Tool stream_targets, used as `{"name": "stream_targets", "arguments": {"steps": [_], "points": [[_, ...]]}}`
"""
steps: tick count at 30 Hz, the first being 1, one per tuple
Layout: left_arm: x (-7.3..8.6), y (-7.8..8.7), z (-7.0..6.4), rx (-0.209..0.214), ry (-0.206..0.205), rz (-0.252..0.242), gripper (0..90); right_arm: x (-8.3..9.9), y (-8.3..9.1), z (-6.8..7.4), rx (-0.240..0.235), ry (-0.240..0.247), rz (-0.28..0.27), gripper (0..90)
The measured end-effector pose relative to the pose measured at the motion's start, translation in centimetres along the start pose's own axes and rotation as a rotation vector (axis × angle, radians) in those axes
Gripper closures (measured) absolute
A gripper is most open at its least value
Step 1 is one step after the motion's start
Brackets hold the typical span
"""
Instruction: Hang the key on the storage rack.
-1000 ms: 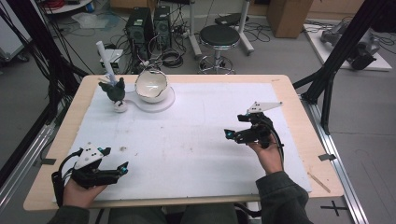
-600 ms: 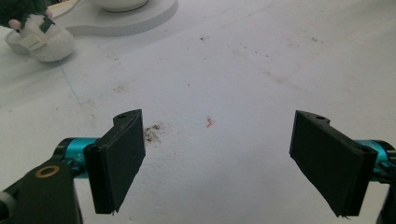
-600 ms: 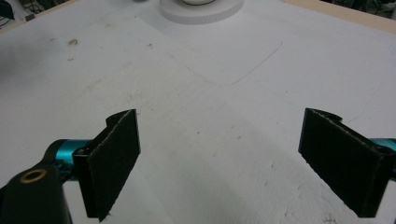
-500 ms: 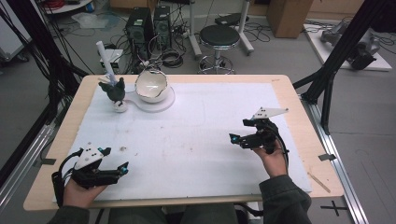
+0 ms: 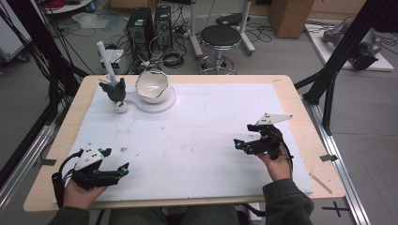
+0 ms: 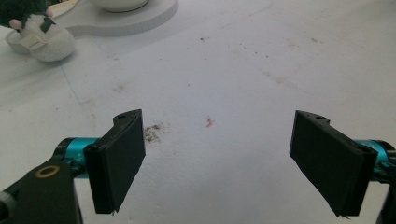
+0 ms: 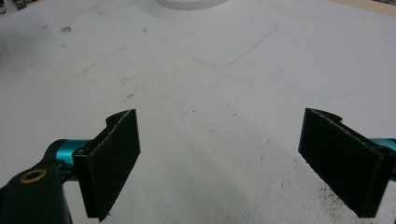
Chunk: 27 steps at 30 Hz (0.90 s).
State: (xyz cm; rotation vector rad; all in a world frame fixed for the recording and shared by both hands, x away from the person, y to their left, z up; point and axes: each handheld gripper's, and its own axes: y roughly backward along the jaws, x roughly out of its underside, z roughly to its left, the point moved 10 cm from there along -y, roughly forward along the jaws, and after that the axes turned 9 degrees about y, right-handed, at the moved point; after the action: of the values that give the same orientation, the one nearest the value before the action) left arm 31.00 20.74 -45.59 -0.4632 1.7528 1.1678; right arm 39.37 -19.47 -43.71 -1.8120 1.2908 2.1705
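- Right now I have the left gripper [image 5: 112, 168] at the near left corner of the white mat [image 5: 197, 136], jaws spread wide with nothing between them.
- My right gripper [image 5: 244, 145] sits over the mat's near right part, jaws equally wide and holding nothing.
- Nearest things: the small plush toy [image 5: 116, 93] at the mat's far left corner, just beside the white bowl [image 5: 151, 86] on its round white base [image 5: 166, 103], well apart from both grippers.

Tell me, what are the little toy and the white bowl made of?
The toy looks like soft plush: fuzzy white bottom, dark green top. The bowl looks like smooth, glossy ceramic or plastic; its shine leaves that open. It sits on a flat white stand, maybe foam.
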Motion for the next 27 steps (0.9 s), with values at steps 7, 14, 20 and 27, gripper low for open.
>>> {"name": "stream_targets", "arguments": {"steps": [7, 14, 20, 27], "points": [[0.0, 0.0, 0.0, -0.002, -0.002, 0.001, 18.6, 0.7, 0.2, -0.1, 0.005, -0.005, 0.000, 11.8], [0.1, 0.0, 0.0, -0.001, 0.002, 0.002, 18.6, 1.5, 0.5, 0.0, 0.003, -0.020, -0.002, 11.8], [0.1, 0.0, 0.0, 0.001, -0.002, 0.003, 18.6, 2.2, 0.8, -0.1, 0.005, -0.027, -0.003, 11.8], [0.1, 0.0, 0.0, 0.002, 0.000, 0.002, 18.6, 2.8, 1.0, 0.0, 0.002, -0.037, -0.002, 11.7]]}}
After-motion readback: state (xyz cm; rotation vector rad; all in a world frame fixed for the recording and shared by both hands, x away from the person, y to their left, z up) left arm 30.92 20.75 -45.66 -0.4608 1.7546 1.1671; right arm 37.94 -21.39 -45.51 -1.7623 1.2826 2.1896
